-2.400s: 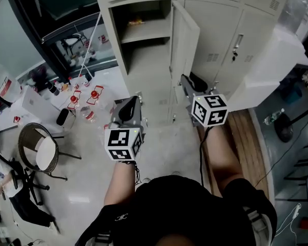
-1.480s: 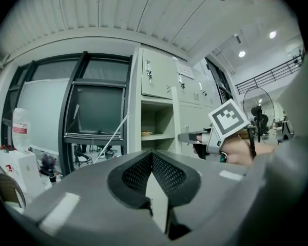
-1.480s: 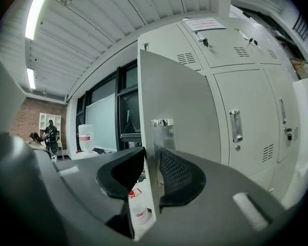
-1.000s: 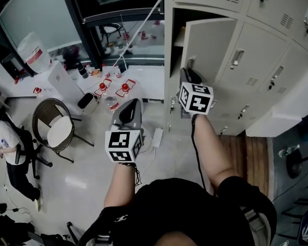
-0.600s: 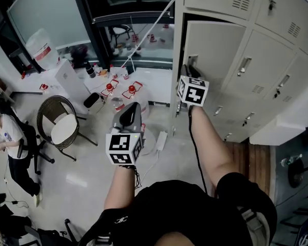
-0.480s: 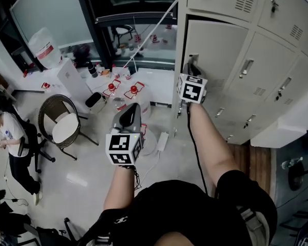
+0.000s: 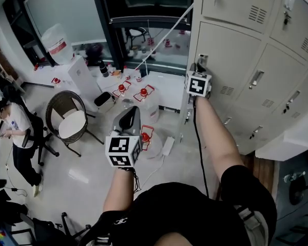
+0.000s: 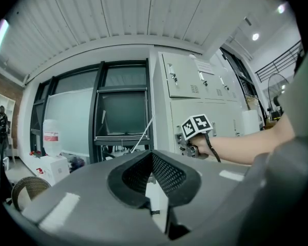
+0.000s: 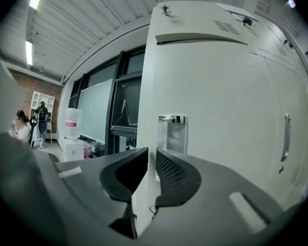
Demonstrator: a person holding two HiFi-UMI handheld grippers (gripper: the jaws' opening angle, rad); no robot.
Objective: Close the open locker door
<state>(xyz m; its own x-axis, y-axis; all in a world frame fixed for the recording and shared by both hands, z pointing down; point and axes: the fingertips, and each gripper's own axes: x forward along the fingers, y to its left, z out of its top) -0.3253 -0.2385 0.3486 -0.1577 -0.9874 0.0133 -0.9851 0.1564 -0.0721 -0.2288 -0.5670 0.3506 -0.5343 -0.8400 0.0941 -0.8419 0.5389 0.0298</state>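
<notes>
The pale grey locker door (image 7: 236, 60) lies flush with the locker front; in the right gripper view it (image 9: 220, 111) fills the frame. Its chrome latch plate (image 7: 202, 60) sits at the door's left edge, and shows straight ahead as the latch plate (image 9: 172, 132). My right gripper (image 7: 199, 69) is up against that edge just below the latch. Its jaws are closing, a narrow slit still between them, and nothing is clearly gripped (image 9: 151, 155). My left gripper (image 7: 128, 116) hangs over the floor, away from the lockers, its tips together and empty (image 8: 152, 158).
More closed lockers (image 7: 277, 86) run to the right. On the floor to the left are a wicker chair (image 7: 72, 123), red-capped water jugs (image 7: 143, 94), a power strip (image 7: 169, 146) and a white box (image 7: 81, 73). A person (image 7: 14, 128) sits at far left.
The door has swung from wide open to flat against the locker, with my right gripper following it forward. My left gripper has stayed put over the floor.
</notes>
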